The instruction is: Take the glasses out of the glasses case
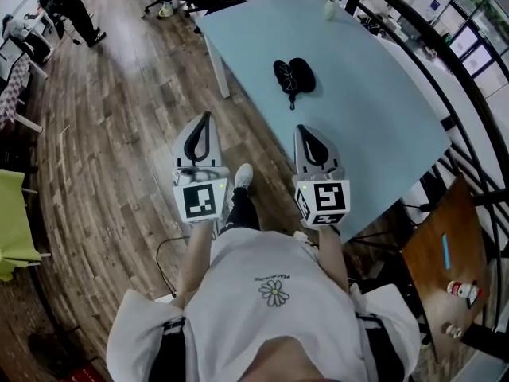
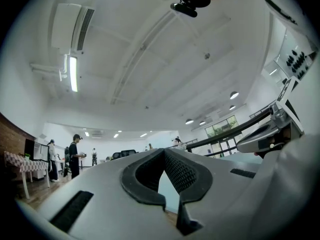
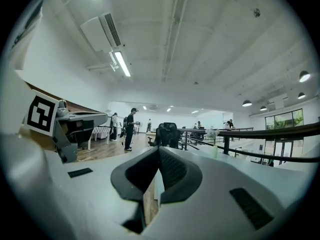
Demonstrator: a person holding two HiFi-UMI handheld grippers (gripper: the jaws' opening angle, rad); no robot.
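White plastic with dark pads, two in all: the left hand-held gripper over the wood floor and the right hand-held gripper at the pale blue tabletop edge. Both have their jaws pressed together on nothing. One black soft glasses case lies on the tabletop beyond them, untouched. The shirt lettering is too small to read.

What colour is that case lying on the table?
Black glasses case; head view shows it best.
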